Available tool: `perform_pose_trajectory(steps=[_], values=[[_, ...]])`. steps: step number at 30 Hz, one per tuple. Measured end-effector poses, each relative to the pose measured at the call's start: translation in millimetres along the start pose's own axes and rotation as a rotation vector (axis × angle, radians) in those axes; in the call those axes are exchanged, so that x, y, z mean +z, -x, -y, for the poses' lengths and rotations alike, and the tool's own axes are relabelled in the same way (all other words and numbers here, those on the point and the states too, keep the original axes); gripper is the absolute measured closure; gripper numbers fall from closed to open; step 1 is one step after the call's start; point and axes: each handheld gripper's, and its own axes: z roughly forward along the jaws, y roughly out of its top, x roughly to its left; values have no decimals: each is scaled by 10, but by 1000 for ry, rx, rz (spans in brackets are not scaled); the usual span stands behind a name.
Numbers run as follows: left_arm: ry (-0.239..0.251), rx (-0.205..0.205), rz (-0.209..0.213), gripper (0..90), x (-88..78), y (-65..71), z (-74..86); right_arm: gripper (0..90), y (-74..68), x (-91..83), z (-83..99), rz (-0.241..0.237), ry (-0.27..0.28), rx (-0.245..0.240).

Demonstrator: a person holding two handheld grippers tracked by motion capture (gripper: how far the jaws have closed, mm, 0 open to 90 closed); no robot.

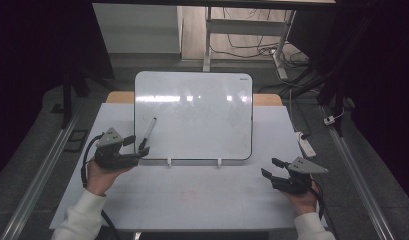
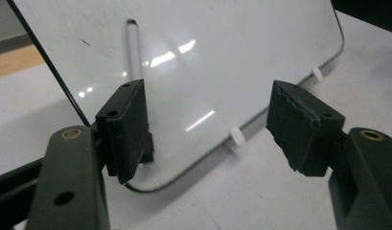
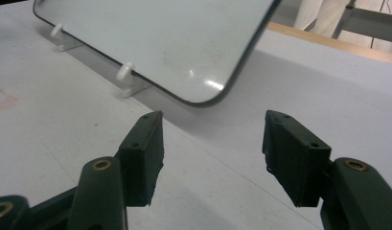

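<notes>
The pen [image 1: 148,131] lies on the board [image 1: 202,100] at centre left of the high view, so it is easy to pick. The left gripper [image 1: 138,145], jaws apart and empty, waits beside it. The right gripper [image 1: 272,167], also wide and empty, rests lower right. One jaw hides the pen's lower end.

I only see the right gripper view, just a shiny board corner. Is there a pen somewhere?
Observer: Yes, a marker lies on the whiteboard, near its left edge.
Operator: Is something holding it?
Observer: No. The left tongs are open beside the marker's lower end, with nothing between them.
Operator: What's behind the board?
Observer: A white desk frame with cables on the floor.
</notes>
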Motion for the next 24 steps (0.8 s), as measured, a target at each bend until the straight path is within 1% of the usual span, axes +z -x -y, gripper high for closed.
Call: perform_pose_trajectory(steps=[2,4,6,9,11,13,15,17,19,22,24], values=[[-11,1,16,312,-30,49,47,396,42,2,27,4,-5,7],[-23,6,20,311,-61,97,102,394,71,11,56,12,-17,7],[-32,2,22,311,-96,124,175,389,84,18,79,14,-33,5],[-46,-36,11,311,-139,135,323,389,67,6,110,17,-43,-12],[-57,-46,-1,311,-177,163,417,389,58,-10,120,17,-42,-20],[-57,-49,-11,311,-227,190,500,389,63,-20,123,15,-35,-16],[-46,-70,-5,312,-258,198,578,389,70,-22,126,11,-32,-14],[-54,-74,-14,315,-250,208,637,389,70,-19,133,7,-31,-17],[-51,-73,-10,315,-221,208,671,389,70,-17,136,5,-30,-22],[-59,-60,-14,317,-152,215,692,389,68,-18,131,-3,-21,-29],[-58,-57,-3,318,-108,217,694,389,62,-19,128,-7,-15,-34]])
